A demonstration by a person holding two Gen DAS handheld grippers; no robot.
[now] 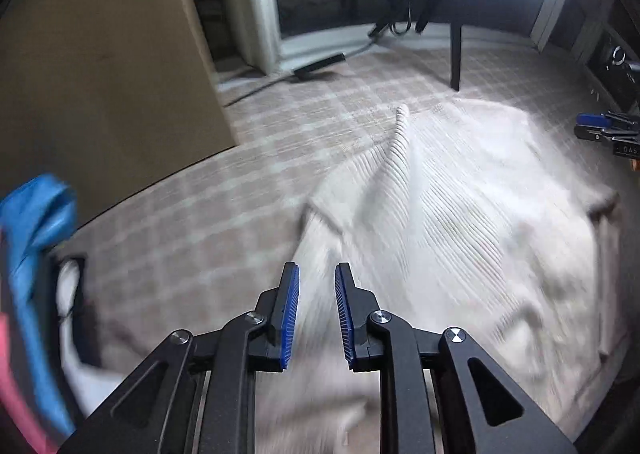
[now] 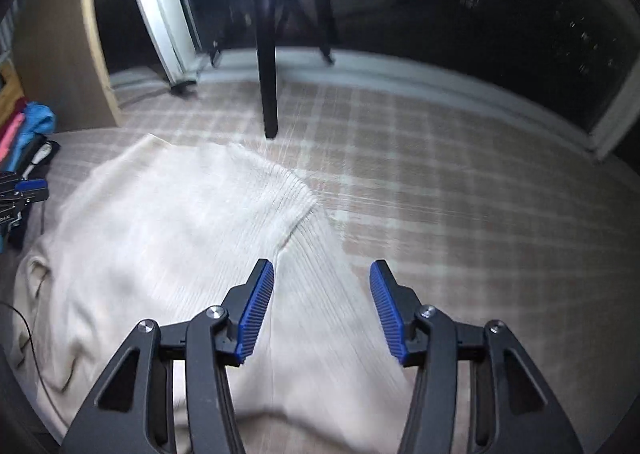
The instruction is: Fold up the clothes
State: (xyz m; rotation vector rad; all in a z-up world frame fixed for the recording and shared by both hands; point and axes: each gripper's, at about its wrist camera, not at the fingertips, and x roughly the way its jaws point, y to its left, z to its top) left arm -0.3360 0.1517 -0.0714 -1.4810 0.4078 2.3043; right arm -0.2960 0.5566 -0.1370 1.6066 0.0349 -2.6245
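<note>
Fingers apart on both sides, nothing between them: left gripper narrowly parted, right gripper wider, both hanging above the cream sweater spread on the checked cover. Probably between grabs. Best to pick a clean edge or a sleeve next, pinch one layer only, then carry it flat across the body. Pile of folded clothes close by on the left; dark table leg just beyond the far hem.
</note>
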